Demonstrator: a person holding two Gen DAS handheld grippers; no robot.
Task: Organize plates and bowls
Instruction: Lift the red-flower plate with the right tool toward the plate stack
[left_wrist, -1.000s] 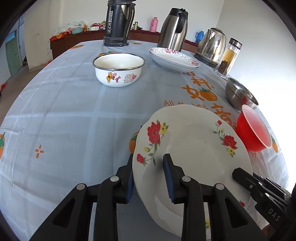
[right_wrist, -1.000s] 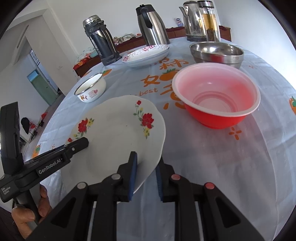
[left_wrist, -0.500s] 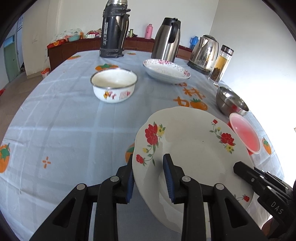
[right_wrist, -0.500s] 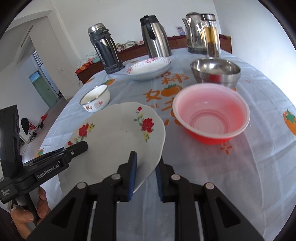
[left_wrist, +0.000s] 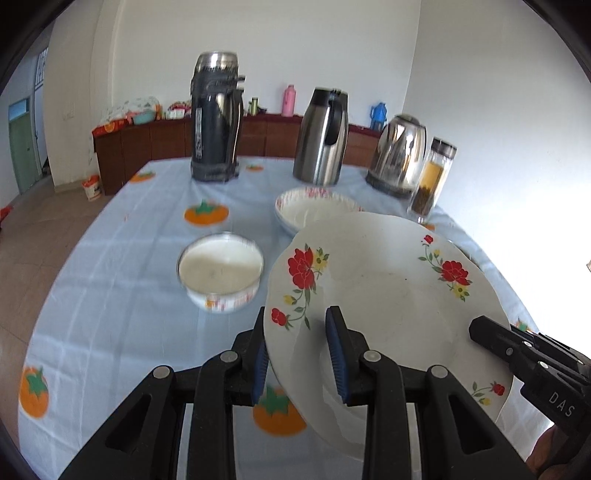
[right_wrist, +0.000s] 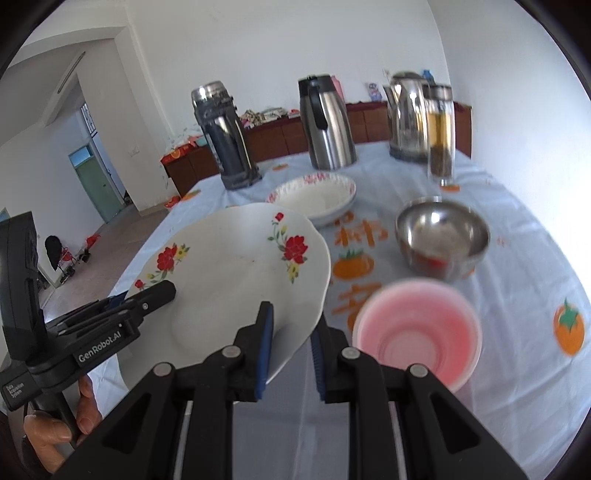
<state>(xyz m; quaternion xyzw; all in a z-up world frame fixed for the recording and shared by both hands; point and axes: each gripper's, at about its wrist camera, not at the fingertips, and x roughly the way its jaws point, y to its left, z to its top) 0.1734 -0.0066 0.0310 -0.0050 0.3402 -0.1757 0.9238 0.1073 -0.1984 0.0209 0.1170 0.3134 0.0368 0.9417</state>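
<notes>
Pale blue tablecloth (left_wrist: 110, 295) with orange fruit prints lies below. Both my grippers point down at a slant over it. Left gripper (left_wrist: 299, 354) clamps the near-left rim of the floral plate (left_wrist: 388, 295); right gripper (right_wrist: 291, 354) clamps its near-right rim. Plate hangs clear of the cloth, tilted. Enamel bowl (left_wrist: 221, 271), patterned dish (right_wrist: 314, 197), steel bowl (right_wrist: 441, 236) and red plastic bowl (right_wrist: 417, 332) sit on the cloth.

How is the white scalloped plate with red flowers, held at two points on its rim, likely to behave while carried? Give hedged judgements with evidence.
The white scalloped plate with red flowers probably stays stiff: it keeps its shape, held only at its rim by the left gripper and right gripper. Its glossy surface suggests it could slip between the pads. It looks ceramic, so probably fragile if dropped.
</notes>
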